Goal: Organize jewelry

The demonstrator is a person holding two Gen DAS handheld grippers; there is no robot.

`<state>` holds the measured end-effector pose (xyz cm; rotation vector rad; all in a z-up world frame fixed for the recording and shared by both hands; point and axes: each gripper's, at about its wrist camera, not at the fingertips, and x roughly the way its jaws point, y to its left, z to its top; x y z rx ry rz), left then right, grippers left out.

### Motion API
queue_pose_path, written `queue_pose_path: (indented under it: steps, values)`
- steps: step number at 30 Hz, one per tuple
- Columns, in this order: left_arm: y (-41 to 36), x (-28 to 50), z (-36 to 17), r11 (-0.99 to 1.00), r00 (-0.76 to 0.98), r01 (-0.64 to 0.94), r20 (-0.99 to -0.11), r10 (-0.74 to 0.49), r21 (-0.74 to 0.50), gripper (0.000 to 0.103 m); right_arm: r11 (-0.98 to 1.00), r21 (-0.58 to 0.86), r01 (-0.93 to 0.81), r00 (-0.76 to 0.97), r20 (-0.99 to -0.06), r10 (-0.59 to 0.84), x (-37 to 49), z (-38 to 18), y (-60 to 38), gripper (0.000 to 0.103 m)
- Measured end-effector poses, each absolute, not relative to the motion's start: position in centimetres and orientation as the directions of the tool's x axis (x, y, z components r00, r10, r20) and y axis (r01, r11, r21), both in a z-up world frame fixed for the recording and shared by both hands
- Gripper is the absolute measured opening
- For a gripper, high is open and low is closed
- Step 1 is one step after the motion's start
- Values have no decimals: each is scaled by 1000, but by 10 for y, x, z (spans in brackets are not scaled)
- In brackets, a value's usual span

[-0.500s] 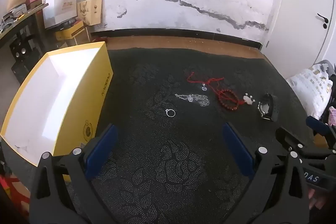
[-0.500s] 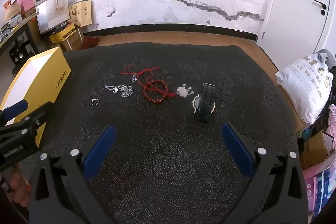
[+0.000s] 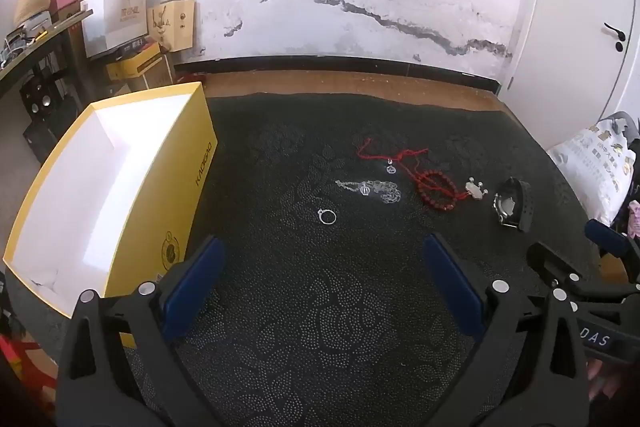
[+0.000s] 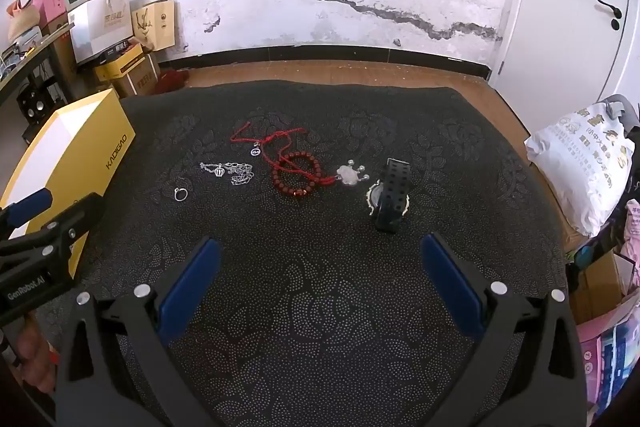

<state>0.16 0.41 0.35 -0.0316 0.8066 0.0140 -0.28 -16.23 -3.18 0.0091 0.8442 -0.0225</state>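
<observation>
Jewelry lies on a dark patterned mat (image 3: 320, 327): a silver ring (image 3: 327, 216) (image 4: 181, 193), a silver chain (image 3: 372, 190) (image 4: 232, 173), a red cord with a small pendant (image 3: 394, 157) (image 4: 272, 143), a red bead bracelet (image 3: 438, 189) (image 4: 296, 175), a white charm (image 3: 476, 189) (image 4: 350, 174) and a black watch (image 3: 514, 203) (image 4: 390, 195). An open yellow box (image 3: 188, 183) (image 4: 92, 151) with a white inside stands at the left. My left gripper (image 3: 320, 267) is open and empty, short of the ring. My right gripper (image 4: 320, 263) is open and empty, short of the watch.
Bags, boxes and a shelf (image 3: 120, 27) stand at the back left by the white wall. A white printed bag (image 4: 584, 163) lies off the mat at the right. A wood floor strip (image 3: 360, 83) runs behind the mat.
</observation>
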Motion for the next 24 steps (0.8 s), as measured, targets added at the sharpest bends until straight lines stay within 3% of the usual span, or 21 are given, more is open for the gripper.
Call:
queue_pose_path:
  steps: [24]
  values:
    - [3,0,1,1000,692,-17,-722,0,-17,97,1000,1,22,664,-748,-14,-3,-32,-162,97]
